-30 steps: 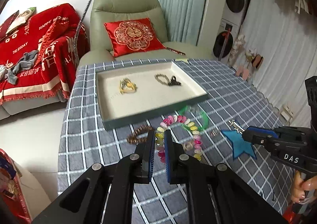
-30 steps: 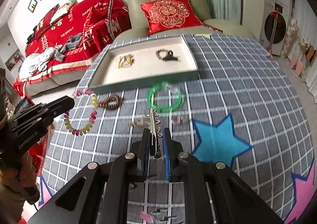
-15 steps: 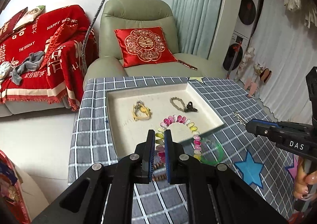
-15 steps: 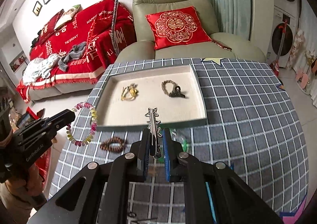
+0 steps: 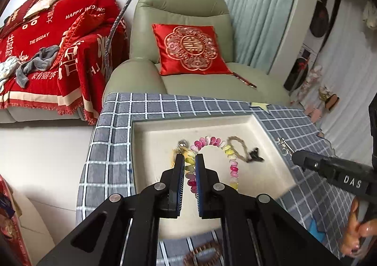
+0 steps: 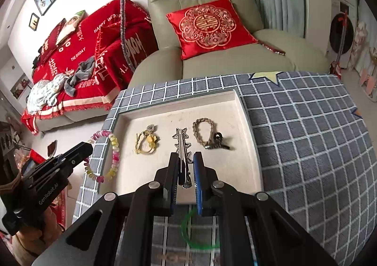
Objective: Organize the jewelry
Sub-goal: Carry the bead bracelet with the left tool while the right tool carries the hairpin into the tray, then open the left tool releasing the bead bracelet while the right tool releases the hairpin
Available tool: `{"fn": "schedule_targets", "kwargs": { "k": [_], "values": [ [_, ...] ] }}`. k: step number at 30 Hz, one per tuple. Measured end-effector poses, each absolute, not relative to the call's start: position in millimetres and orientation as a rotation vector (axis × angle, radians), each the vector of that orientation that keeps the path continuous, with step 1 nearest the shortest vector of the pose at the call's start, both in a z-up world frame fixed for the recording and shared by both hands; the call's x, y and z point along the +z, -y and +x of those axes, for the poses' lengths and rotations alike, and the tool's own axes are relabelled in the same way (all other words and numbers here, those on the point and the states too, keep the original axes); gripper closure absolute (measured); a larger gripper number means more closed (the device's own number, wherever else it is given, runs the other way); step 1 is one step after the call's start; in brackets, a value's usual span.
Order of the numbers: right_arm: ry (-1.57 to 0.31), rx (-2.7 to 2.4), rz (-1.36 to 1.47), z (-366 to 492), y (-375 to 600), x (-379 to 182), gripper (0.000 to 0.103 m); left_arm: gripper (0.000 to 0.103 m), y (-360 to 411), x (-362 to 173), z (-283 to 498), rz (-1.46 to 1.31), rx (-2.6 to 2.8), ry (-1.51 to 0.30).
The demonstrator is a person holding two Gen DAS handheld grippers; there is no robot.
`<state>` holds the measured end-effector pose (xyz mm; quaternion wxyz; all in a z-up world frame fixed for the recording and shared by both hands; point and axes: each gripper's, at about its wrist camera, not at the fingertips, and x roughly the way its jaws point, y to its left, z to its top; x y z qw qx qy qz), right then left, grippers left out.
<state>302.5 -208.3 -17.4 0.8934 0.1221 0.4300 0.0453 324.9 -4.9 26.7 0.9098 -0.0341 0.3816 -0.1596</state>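
My left gripper [image 5: 189,162] is shut on a pink-and-yellow bead bracelet [image 5: 212,142], which hangs over the cream tray [image 5: 188,122]. My right gripper [image 6: 186,160] is shut on a silver star hair clip [image 6: 181,141] above the same tray [image 6: 245,124]. In the tray lie a yellow cord piece [image 6: 146,142] and a braided bracelet [image 6: 205,131] with a black clasp. In the right wrist view the left gripper [image 6: 82,150] holds the bead bracelet [image 6: 114,157] at the tray's left edge. The right gripper [image 5: 297,157] comes in from the right in the left wrist view.
A green bangle [image 6: 188,235] and a brown bead bracelet [image 5: 202,254] lie on the checked tablecloth in front of the tray. Behind the table stand a green armchair [image 5: 179,14] with a red cushion and a sofa under a red throw [image 5: 47,37].
Both grippers have moved forward from the loose jewelry on the cloth to over the tray, each still carrying its piece. The green bangle and brown bracelet now lie behind the fingertips.
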Motion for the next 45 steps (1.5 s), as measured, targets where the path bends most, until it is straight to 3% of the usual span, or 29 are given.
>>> {"fn": "schedule_targets", "kwargs": {
  "k": [18,38,39,41,42,43,45],
  "values": [
    [-1.036,0.083,0.280,365,203,-113,0.089,0.079,36,-53,373,0.061,-0.256,-0.980],
    [-1.008,0.009,0.268,374,215,-113,0.088,0.079,47,-60,382,0.166,-0.190,-0.943],
    [-1.010,0.013,0.275,374,216,-113,0.087,0.079,47,-59,382,0.163,-0.190,-0.942],
    [-1.008,0.028,0.295,372,217,-112,0.070,0.079,47,-59,381,0.164,-0.188,-0.938],
    [-1.002,0.030,0.301,371,218,-111,0.046,0.079,47,-59,380,0.166,-0.187,-0.935],
    [-0.984,0.031,0.309,369,218,-108,0.035,0.079,47,-58,379,0.168,-0.187,-0.929],
    [-0.954,0.040,0.320,364,219,-101,0.035,0.079,47,-57,377,0.166,-0.189,-0.917]
  ]
}}
